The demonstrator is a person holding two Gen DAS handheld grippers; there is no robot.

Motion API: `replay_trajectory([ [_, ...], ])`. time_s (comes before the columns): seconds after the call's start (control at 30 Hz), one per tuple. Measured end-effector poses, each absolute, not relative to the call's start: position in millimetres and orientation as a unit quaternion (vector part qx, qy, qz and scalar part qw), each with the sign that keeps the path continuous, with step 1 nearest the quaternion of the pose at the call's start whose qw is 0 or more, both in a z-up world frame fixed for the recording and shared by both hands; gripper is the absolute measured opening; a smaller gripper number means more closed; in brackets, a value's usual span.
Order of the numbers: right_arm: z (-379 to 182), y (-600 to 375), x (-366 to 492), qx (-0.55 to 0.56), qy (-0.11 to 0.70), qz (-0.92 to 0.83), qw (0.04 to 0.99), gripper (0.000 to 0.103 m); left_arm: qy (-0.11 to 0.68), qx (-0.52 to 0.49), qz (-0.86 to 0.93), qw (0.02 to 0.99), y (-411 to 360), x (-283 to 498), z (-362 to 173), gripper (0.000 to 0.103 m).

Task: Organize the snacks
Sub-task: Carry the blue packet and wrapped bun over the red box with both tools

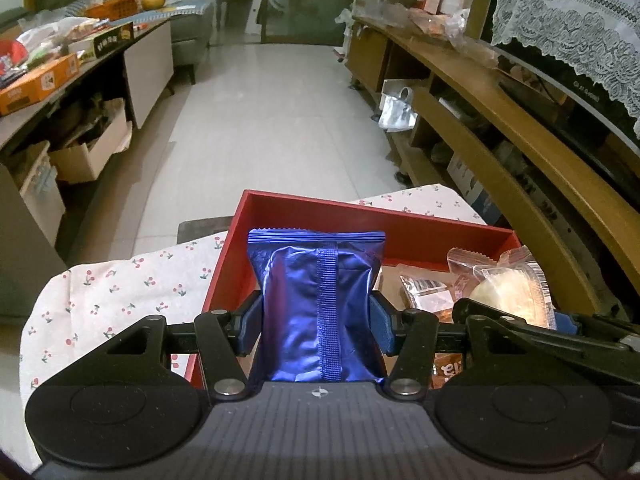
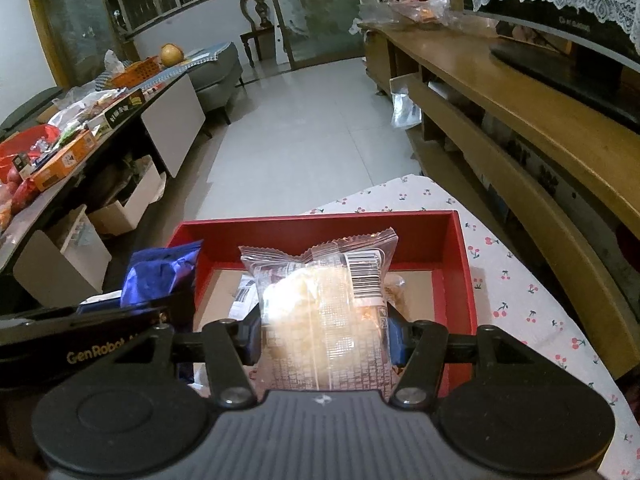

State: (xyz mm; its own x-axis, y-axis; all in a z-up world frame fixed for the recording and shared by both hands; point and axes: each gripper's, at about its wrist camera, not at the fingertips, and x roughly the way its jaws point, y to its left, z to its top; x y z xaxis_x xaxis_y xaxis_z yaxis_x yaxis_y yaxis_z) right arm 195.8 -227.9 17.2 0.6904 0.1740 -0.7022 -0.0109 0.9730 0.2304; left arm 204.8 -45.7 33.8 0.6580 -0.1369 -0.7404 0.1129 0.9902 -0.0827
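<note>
My left gripper (image 1: 316, 316) is shut on a shiny blue snack packet (image 1: 316, 300), held upright over the left part of a red box (image 1: 304, 210). My right gripper (image 2: 324, 330) is shut on a clear packet with a pale pastry (image 2: 320, 304), held above the same red box (image 2: 460, 272). In the left wrist view the pastry packet (image 1: 508, 292) and the right gripper show at the right. The blue packet (image 2: 160, 272) appears at the left of the right wrist view. Other wrapped snacks (image 1: 424, 292) lie on the box's brown floor.
The box sits on a small table with a cherry-print cloth (image 1: 120, 284). A long wooden TV cabinet (image 2: 520, 120) runs along the right. At the left stands a cluttered low table (image 2: 100, 120) with boxes and snacks. Tiled floor (image 1: 272, 120) stretches ahead.
</note>
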Motion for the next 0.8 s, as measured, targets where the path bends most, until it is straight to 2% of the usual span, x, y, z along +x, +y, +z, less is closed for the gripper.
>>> replay_trajectory([
  [0.8, -14.1, -222.8, 214.4, 0.087, 0.424, 0.045, 0.901, 0.067, 0.443, 0.0, -0.051, 0.895, -50.5, 218.0, 4.0, 0.061],
])
